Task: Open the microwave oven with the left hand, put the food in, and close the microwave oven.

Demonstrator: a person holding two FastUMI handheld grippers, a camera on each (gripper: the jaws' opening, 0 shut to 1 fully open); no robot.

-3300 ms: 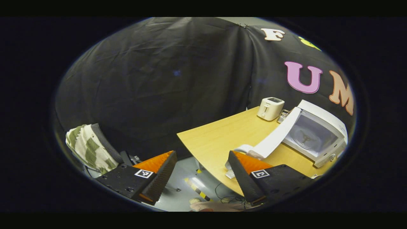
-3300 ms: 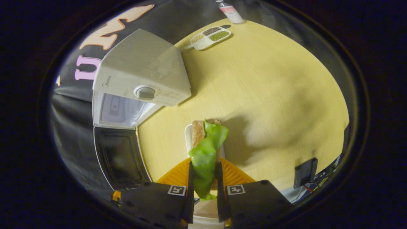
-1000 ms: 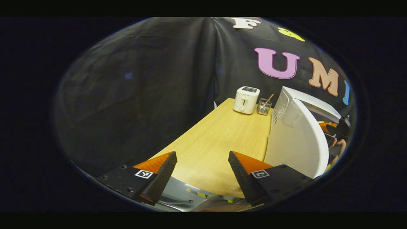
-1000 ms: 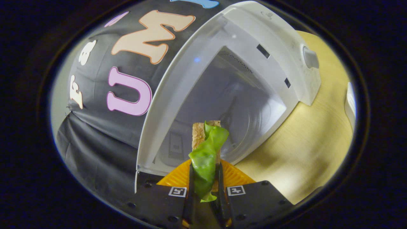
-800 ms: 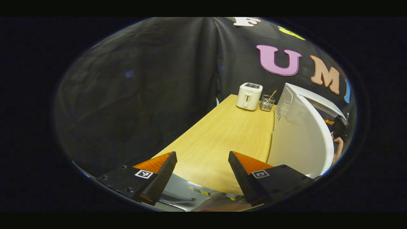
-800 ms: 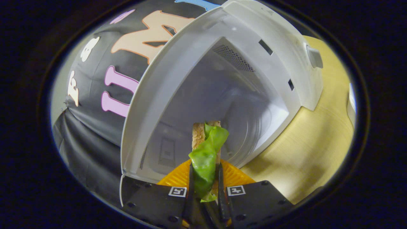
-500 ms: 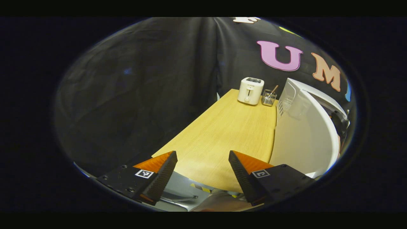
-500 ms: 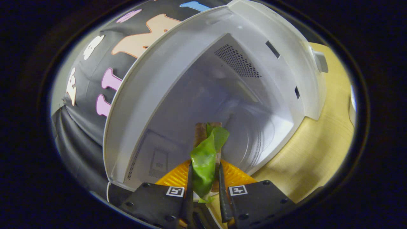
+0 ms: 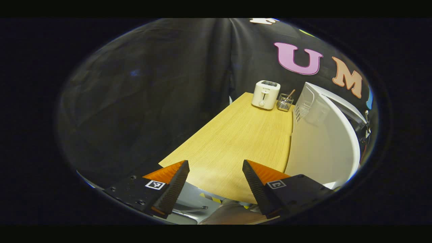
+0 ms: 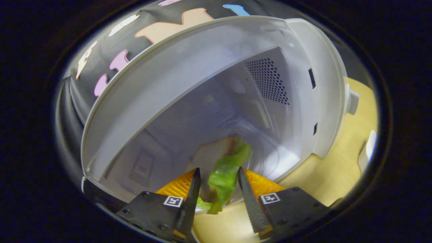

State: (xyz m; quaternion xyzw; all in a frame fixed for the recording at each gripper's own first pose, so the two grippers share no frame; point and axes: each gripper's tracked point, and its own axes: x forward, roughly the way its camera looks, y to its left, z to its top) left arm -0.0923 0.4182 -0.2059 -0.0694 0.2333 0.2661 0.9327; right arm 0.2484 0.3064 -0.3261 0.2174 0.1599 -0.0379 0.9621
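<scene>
Booth-side, on a wooden bench [image 9: 233, 141]: the right tongs [image 10: 217, 184] stand parted at the mouth of the open microwave oven [image 10: 303, 67], the sandwich [image 10: 224, 165] of bread and lettuce between their fingers but seemingly loose, tipping into the cavity. Opening looks done; release appears under way, closing remains. The left tongs [image 9: 215, 179] wait agape and empty beside the swung-out microwave door [image 9: 320, 145], a toaster [image 9: 266, 95] beyond.

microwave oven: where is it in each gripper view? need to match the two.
Left gripper view: microwave oven at right edge, its open white door edge-on in front.
Right gripper view: microwave oven spans upper centre, cavity facing the camera.
Shared landmark: the wooden table it stands on.
</scene>
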